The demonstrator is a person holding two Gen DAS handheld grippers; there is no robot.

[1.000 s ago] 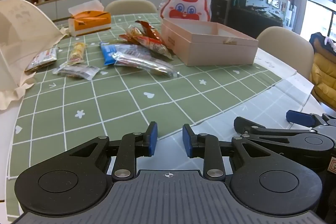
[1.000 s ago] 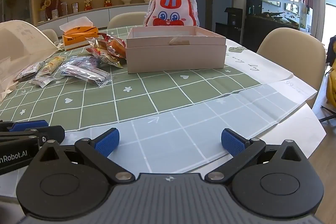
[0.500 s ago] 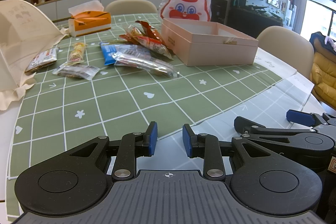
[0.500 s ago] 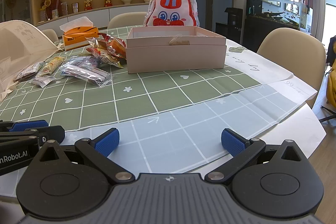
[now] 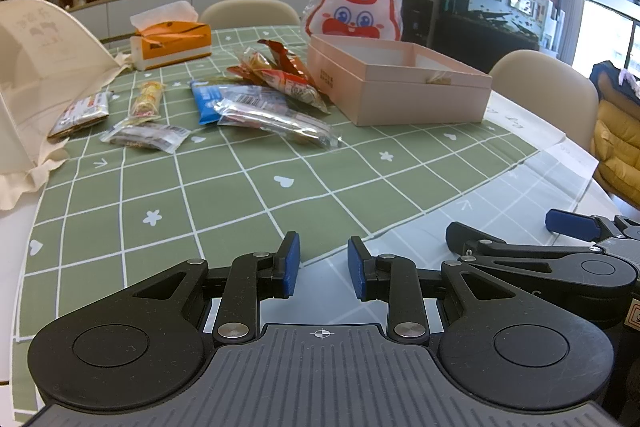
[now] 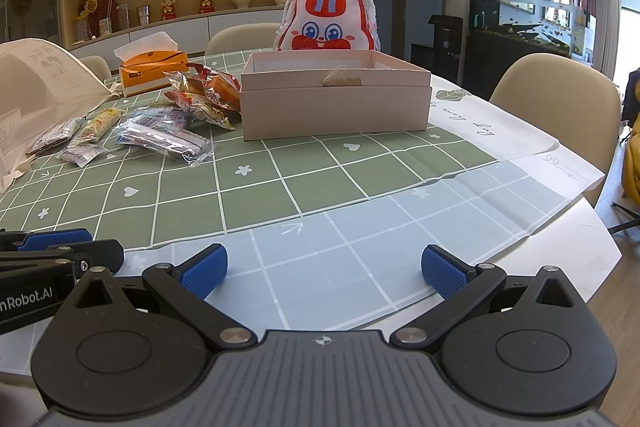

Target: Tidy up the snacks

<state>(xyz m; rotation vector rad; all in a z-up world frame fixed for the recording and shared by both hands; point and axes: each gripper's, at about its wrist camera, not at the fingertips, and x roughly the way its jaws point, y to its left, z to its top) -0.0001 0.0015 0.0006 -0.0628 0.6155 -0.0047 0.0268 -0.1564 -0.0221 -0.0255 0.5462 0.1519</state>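
An open pink box [image 5: 400, 95] [image 6: 336, 107] stands far across the green checked tablecloth [image 5: 240, 195], with one small pale packet [image 6: 340, 79] inside. Left of it lie several snack packets: red and orange ones [image 5: 280, 71], a blue one [image 5: 206, 103], a long clear one [image 5: 280, 121] and small ones [image 5: 146, 139] further left. My left gripper [image 5: 322, 261] hovers at the near table edge, its jaws a narrow gap apart with nothing between them. Beside it, my right gripper [image 6: 324, 267] stands wide open and empty. Both are well short of the snacks.
A rabbit-face bag [image 5: 352, 7] stands behind the box. An orange tissue box [image 5: 172, 43] sits at the back left, and a cream cloth bag [image 5: 36, 67] lies at the left edge. Beige chairs [image 6: 556, 95] ring the round table.
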